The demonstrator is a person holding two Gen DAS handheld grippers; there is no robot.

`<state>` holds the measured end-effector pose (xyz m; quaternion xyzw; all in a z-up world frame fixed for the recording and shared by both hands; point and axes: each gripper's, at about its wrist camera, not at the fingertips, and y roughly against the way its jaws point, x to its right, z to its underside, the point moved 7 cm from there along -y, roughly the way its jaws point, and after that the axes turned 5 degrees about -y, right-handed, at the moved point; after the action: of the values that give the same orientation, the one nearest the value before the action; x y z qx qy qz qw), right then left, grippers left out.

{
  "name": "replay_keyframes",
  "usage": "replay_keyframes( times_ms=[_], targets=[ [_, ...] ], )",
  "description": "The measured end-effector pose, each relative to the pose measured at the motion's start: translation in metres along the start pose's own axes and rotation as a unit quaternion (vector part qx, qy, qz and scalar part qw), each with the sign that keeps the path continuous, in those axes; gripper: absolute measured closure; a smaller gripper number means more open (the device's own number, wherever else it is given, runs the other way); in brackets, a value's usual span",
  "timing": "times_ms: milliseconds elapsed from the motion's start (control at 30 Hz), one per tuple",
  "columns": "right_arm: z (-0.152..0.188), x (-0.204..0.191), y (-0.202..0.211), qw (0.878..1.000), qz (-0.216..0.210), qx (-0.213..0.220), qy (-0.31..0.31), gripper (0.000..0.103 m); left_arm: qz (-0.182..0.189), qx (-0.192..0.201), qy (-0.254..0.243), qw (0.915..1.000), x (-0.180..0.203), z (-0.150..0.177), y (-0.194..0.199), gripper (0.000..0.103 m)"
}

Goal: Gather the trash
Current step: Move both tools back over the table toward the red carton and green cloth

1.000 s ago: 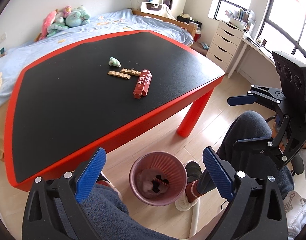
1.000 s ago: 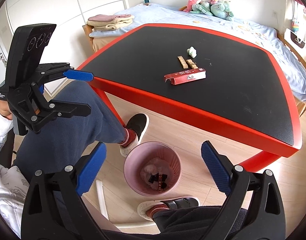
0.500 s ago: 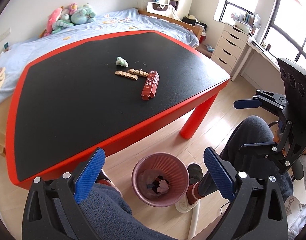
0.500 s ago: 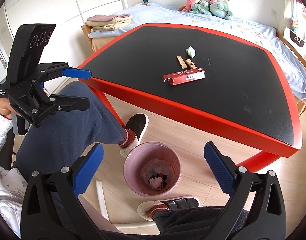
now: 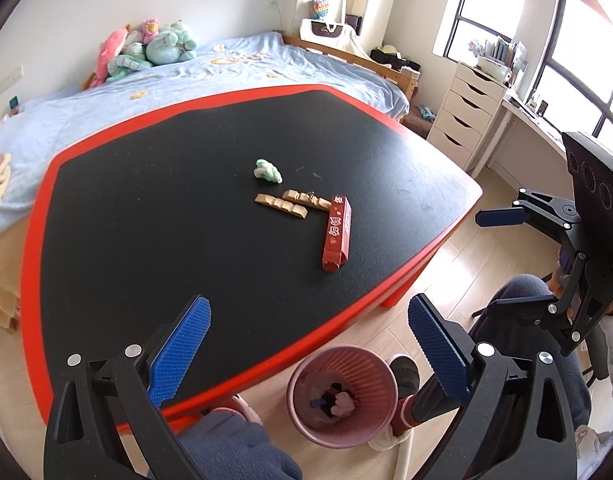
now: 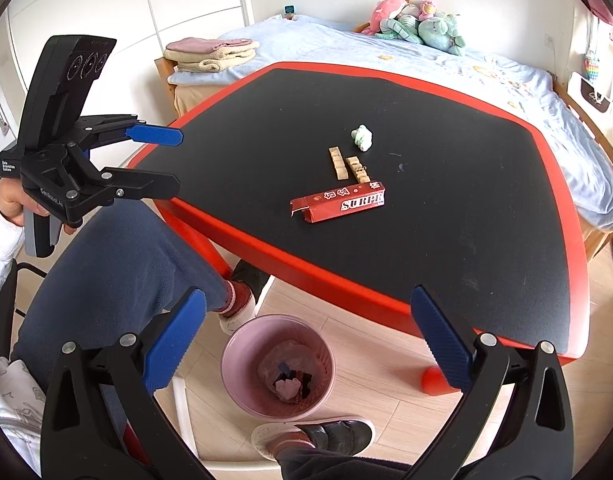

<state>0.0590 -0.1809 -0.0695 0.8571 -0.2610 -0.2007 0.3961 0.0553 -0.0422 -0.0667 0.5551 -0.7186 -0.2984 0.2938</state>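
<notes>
Four bits of trash lie mid-table [image 5: 106, 216]: a red carton [image 5: 337, 233], two tan bars [image 5: 281, 205] beside it, and a green wad [image 5: 267, 171] just beyond. The bin [image 5: 342, 396] stands on the floor below the near edge, already holding scraps. Both the left gripper [image 5: 306, 344] and right gripper [image 6: 306, 336] hang spread and empty near the bin. Taking the carton first seems wise, pinched across its narrow width. What the bin's scraps are is unclear.
</notes>
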Motion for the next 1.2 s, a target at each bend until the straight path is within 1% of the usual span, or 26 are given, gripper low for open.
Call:
replay_keyframes(
  times_ms=[400, 633, 767, 967, 1200],
  targets=[
    [-0.047, 0.015, -0.040, 0.999, 0.002, -0.016, 0.039, 0.003, 0.005, -0.015, -0.011, 0.9998, -0.033, -0.054, -0.044, 0.008],
    [-0.061, 0.019, -0.065, 0.998, -0.002, -0.030, 0.048, 0.003, 0.011, -0.038, -0.014, 0.9991, -0.046, -0.079, -0.078, 0.008],
    [-0.064, 0.023, -0.079, 0.998, -0.005, -0.039, 0.048, 0.003, 0.013, -0.055, -0.016, 0.9983, -0.051, -0.088, -0.101, 0.008],
    [-0.059, 0.024, -0.095, 0.997, -0.009, -0.048, 0.054, 0.003, 0.020, -0.074, -0.017, 0.9969, -0.052, -0.096, -0.130, 0.008],
    [-0.055, 0.024, -0.113, 0.996, -0.014, -0.056, 0.061, 0.003, 0.019, -0.082, -0.015, 0.9963, -0.053, -0.098, -0.152, 0.008]
  ],
)
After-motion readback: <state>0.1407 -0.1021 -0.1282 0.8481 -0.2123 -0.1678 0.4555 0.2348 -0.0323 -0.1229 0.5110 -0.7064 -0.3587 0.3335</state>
